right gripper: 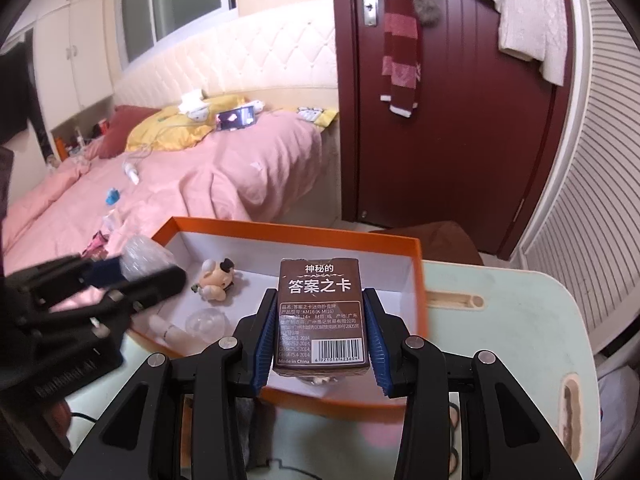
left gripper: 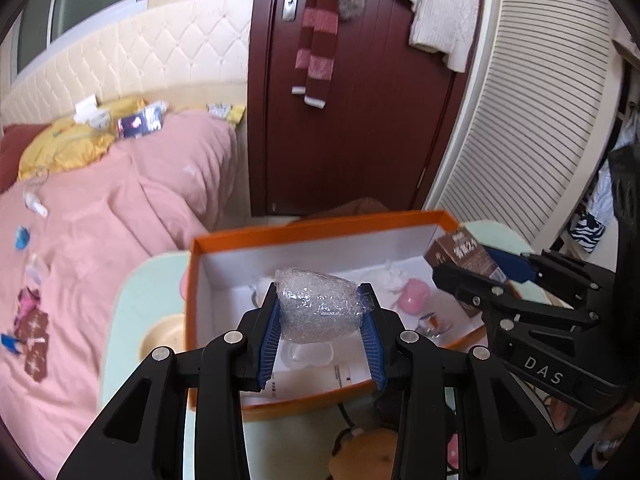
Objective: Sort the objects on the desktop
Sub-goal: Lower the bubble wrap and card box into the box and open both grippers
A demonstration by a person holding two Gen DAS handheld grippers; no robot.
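Observation:
My left gripper (left gripper: 320, 320) is shut on a clear bubble-wrapped bundle (left gripper: 316, 306), held above the orange box (left gripper: 320, 230) with a white inside. My right gripper (right gripper: 320, 332) is shut on a brown card box (right gripper: 322, 316) with white Chinese lettering, also over the orange box (right gripper: 280, 234). In the left wrist view the right gripper (left gripper: 472, 270) comes in from the right with the brown card box (left gripper: 460, 254). In the right wrist view the left gripper (right gripper: 132, 272) sits at the left with the bundle (right gripper: 144, 256). A small pig figurine (right gripper: 218, 278) lies inside the box.
The orange box rests on a pale green table (right gripper: 500, 320). Inside it lie a pink object (left gripper: 414, 296), white crumpled bits and clear plastic pieces (right gripper: 206, 320). A bed with a pink quilt (left gripper: 120, 208) and scattered items is at the left; a dark red door (left gripper: 352, 100) stands behind.

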